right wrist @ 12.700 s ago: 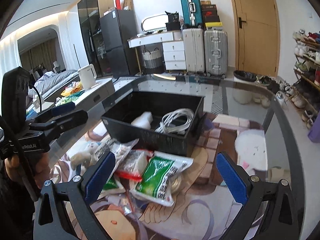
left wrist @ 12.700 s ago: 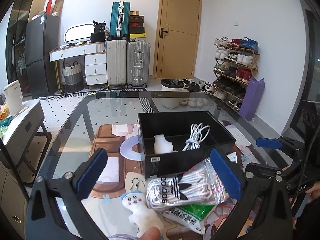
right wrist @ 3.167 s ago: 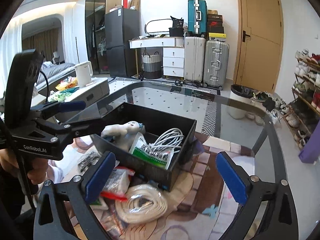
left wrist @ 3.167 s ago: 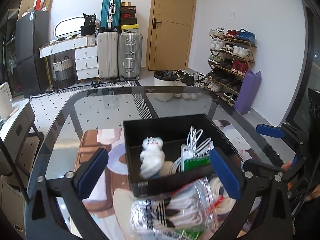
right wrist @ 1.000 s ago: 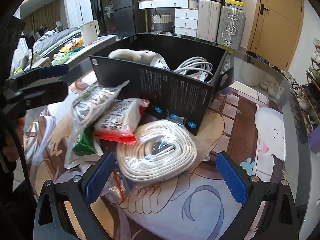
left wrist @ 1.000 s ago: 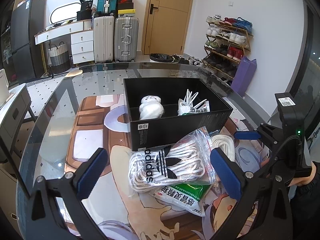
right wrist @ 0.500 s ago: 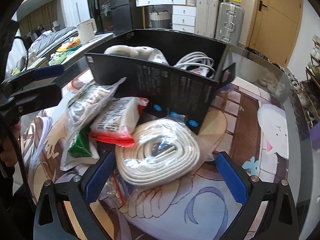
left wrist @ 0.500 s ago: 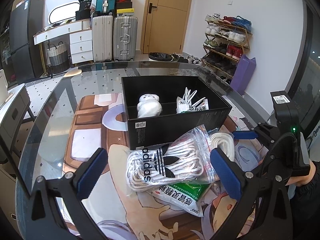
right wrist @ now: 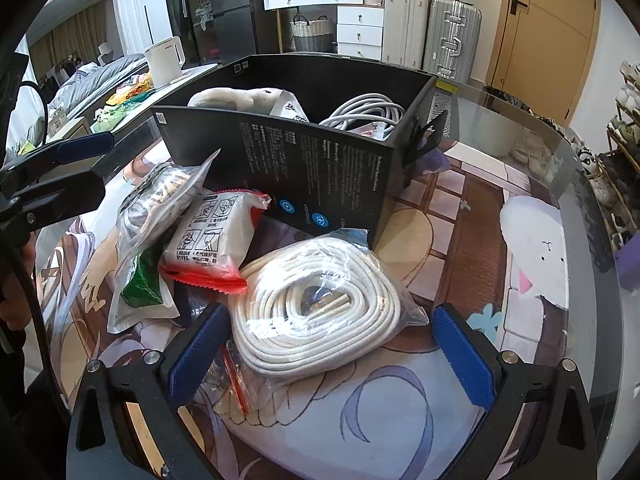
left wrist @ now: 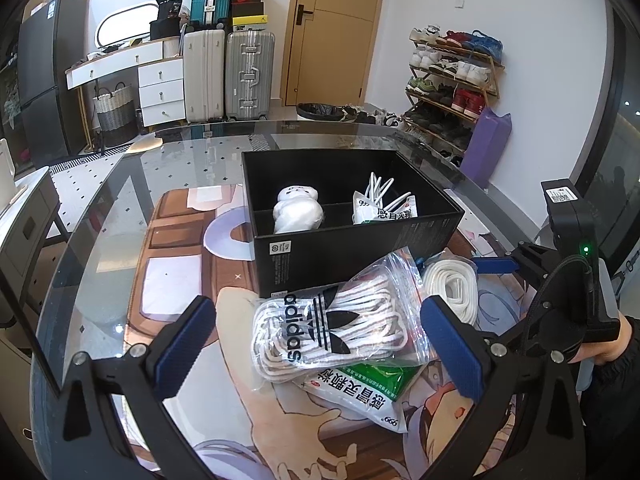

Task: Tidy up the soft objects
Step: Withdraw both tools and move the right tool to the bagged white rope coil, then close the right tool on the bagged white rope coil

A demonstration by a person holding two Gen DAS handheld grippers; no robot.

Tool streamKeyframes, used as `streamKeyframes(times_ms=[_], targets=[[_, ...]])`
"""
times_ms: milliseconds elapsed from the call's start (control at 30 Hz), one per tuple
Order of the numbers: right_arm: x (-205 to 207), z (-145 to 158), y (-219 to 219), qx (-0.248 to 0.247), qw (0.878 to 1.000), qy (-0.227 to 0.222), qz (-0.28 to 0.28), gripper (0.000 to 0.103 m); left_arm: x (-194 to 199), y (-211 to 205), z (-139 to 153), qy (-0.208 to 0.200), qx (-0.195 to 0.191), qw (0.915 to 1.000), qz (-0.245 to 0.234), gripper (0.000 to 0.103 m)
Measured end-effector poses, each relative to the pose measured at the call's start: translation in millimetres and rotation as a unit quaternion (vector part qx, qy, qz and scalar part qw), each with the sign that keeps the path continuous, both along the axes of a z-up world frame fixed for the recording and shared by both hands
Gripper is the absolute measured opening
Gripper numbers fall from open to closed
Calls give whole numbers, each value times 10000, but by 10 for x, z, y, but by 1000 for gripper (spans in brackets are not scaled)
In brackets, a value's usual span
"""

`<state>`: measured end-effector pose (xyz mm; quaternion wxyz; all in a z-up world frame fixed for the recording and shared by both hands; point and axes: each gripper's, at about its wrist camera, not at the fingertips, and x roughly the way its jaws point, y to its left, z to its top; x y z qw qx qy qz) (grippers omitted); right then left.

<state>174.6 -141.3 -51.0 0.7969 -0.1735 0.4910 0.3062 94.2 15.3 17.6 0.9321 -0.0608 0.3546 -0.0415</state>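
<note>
Three items already lay in the black box (left wrist: 352, 240) ahead, while four packets waited between both wide-open, empty grippers (left wrist: 320, 344) (right wrist: 328, 348).

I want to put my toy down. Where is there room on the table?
Left of the black box the table is bare. The mat right of the rope bag is free too. Right before the box, bags crowd together.

Both grippers: black angular frames, silver screws, blue ribbed finger pads. Right gripper (left wrist: 496, 266) carries a black box with lit green LED, white QR sticker on top, black cable; dark sleeve at the hand (left wrist: 606, 350). Left gripper (right wrist: 86, 146) same build, black cable.
</note>
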Motion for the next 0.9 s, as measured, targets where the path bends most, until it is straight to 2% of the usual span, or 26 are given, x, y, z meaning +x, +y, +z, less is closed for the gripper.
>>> streamKeyframes(times_ms=[167, 300, 600, 900], targets=[[-1, -6, -4, 39, 10000, 17, 47, 101, 4, -9, -11, 19, 16, 10000, -18, 103], [-58, 30, 7, 103, 9996, -16, 249, 86, 1, -11, -13, 26, 12, 10000, -25, 103], [-83, 76, -56, 136, 9993, 4, 353, 67, 5, -15, -16, 29, 13, 10000, -18, 103], [-117, 104, -131, 162, 9991, 58, 392, 53, 8, -14, -38, 58, 29, 10000, -24, 103]])
